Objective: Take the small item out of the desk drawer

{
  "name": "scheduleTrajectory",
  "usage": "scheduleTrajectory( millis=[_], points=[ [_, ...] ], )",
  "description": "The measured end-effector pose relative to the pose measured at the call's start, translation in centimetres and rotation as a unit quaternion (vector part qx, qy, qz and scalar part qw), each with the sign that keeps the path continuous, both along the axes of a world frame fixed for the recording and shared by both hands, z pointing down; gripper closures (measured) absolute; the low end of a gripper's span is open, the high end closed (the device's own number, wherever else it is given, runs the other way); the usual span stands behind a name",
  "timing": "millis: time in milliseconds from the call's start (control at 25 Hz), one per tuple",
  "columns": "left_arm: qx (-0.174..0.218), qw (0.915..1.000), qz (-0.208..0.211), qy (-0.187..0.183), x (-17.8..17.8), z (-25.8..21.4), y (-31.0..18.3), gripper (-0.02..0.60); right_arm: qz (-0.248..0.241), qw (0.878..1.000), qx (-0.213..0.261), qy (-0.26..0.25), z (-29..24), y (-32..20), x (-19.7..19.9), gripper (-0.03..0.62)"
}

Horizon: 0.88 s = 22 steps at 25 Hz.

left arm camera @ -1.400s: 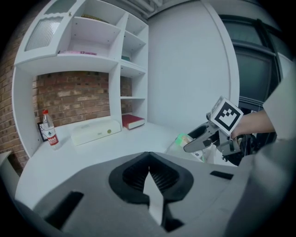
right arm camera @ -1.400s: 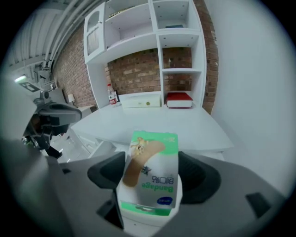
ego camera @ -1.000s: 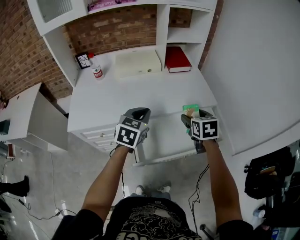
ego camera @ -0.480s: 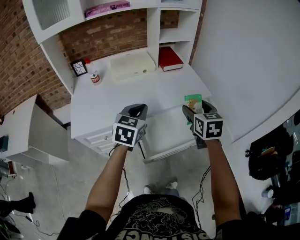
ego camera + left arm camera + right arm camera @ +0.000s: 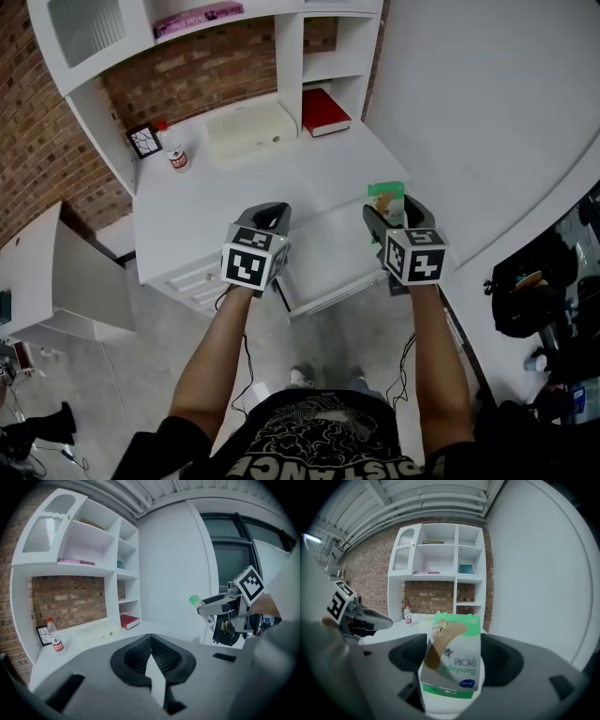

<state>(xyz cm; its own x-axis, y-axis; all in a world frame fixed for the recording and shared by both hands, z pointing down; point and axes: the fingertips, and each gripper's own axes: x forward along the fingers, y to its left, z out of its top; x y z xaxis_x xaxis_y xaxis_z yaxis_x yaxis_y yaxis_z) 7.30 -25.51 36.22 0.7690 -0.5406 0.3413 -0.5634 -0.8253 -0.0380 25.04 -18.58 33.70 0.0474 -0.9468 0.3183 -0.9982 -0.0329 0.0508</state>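
The small item is a green and white plaster box (image 5: 452,660) with a plaster pictured on it. My right gripper (image 5: 392,219) is shut on it, and its jaws clasp the box's two sides. The box (image 5: 385,197) hangs above the right end of the open white drawer (image 5: 323,267), near the desk edge. My left gripper (image 5: 263,216) hovers over the drawer's left end, shut, with nothing between its pads (image 5: 161,654). From the left gripper view, the box (image 5: 194,601) sticks out of the right gripper at the right.
On the white desk top (image 5: 272,187) stand a small bottle (image 5: 174,157), a picture frame (image 5: 143,141), a flat cream box (image 5: 242,129) and a red book (image 5: 324,111). Shelving rises behind them. A white wall runs along the right, and a low white cabinet (image 5: 66,281) sits at the left.
My right gripper has risen with the plaster box, up out of the drawer. The left gripper lifted a little, then stayed put.
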Motion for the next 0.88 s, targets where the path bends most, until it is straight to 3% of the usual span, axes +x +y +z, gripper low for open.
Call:
scheduleTrajectory(
  millis=[880],
  points=[
    [-0.009, 0.9999, 0.014, -0.005, 1.5, 0.4, -0.3, 0.575, 0.025, 1.000, 0.012, 0.006, -0.8, 1.4, 1.9, 0.240]
  ],
)
